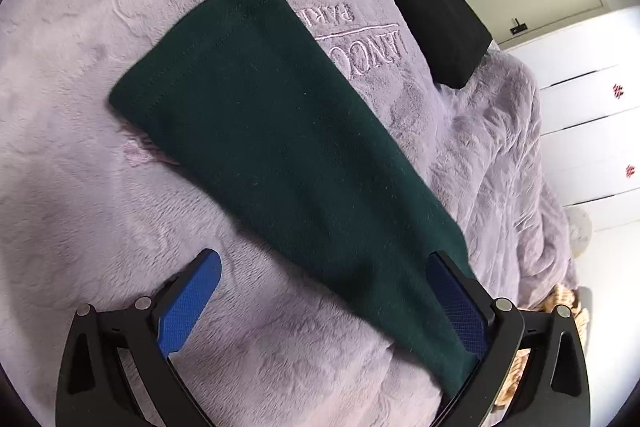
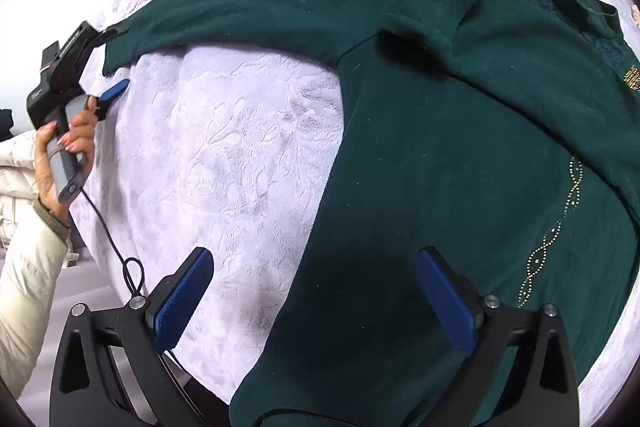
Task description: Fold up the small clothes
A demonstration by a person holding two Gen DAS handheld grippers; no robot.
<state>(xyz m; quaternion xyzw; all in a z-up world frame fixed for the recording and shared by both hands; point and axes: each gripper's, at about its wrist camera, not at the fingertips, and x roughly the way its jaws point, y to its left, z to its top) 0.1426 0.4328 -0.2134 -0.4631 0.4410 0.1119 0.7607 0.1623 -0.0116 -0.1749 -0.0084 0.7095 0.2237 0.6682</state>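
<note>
Right tongs [image 2: 314, 301] are spread wide and released, hovering over the side edge of the dark green sweater [image 2: 460, 155], which lies flat on the lilac plush blanket [image 2: 224, 147]. Left tongs [image 1: 324, 301] are gaping too, gripping nothing, with the sweater's sleeve [image 1: 260, 115] stretched out between and beyond them. Further back there's a black cushion [image 1: 436, 23] and white drawers [image 1: 588, 99].

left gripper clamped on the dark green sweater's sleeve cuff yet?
No: in the right wrist view the left gripper stands open at the cuff of the dark green sweater, its blue pad lying apart on the lilac plush blanket.
</note>
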